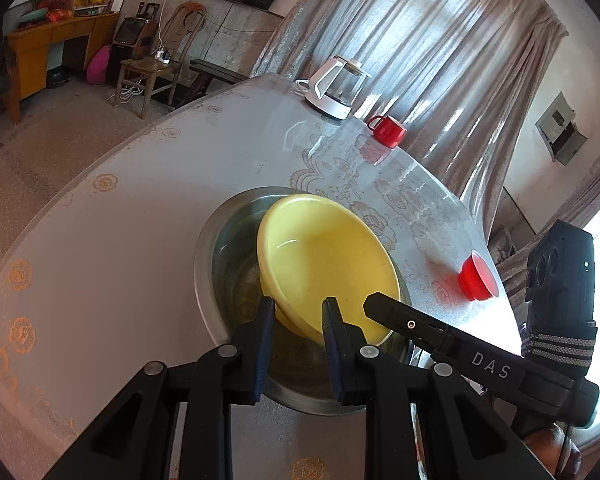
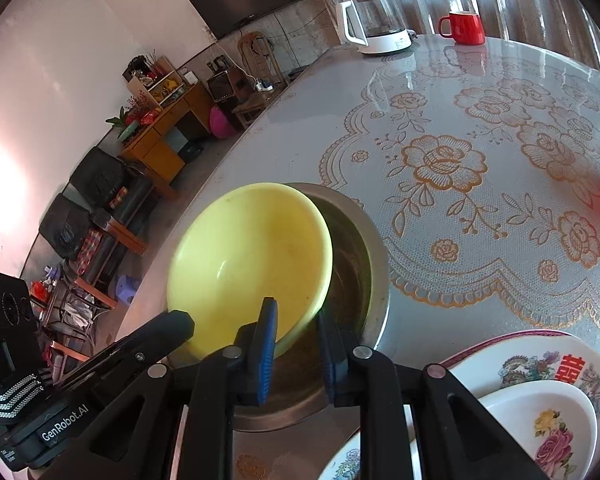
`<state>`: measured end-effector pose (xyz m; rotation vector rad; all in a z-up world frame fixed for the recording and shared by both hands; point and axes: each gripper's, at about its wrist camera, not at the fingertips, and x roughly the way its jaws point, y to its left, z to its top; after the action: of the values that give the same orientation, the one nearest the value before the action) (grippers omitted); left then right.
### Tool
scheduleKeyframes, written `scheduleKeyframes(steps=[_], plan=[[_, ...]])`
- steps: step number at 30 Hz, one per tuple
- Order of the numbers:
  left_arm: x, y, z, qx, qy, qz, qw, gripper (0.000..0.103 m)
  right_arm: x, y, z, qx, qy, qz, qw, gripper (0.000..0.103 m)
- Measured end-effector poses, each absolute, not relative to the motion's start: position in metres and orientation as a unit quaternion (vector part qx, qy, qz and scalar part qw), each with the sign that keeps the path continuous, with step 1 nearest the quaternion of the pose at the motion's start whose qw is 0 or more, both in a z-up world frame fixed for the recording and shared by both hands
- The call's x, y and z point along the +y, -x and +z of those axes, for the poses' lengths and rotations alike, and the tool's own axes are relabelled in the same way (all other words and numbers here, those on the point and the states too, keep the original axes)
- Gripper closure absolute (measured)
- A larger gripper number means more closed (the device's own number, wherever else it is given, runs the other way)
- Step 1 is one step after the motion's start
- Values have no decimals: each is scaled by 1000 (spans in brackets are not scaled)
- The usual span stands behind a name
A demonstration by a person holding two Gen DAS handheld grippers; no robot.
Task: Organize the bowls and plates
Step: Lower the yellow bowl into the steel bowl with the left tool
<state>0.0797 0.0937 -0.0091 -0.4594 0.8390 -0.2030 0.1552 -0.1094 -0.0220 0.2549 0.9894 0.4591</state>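
Note:
A yellow bowl (image 1: 328, 256) tilts inside a steel basin (image 1: 216, 264) on the round table. My left gripper (image 1: 298, 316) straddles the bowl's near rim, one finger outside and one inside, jaws partly closed on it. My right gripper (image 2: 296, 320) straddles the same yellow bowl (image 2: 252, 256) on its other side, above the steel basin (image 2: 376, 264); its jaws stand around the rim. The right gripper's finger also shows in the left wrist view (image 1: 404, 320). Flowered plates (image 2: 540, 364) with a white flowered dish (image 2: 548, 424) on top lie at the lower right.
A white-and-glass kettle (image 1: 336, 88) and a red mug (image 1: 388, 130) stand at the table's far edge. A red cup (image 1: 478, 278) sits near the right edge. The lace-patterned tablecloth (image 2: 480, 168) covers the table. Chairs and cabinets stand beyond the table.

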Motion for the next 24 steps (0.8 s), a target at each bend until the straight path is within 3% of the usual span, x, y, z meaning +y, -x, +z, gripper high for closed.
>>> scheduleKeyframes(steps=[24], plan=[[95,-74,-9,400,209,-82,889,80,-102,-149,-23,465,-109,215,852,74]])
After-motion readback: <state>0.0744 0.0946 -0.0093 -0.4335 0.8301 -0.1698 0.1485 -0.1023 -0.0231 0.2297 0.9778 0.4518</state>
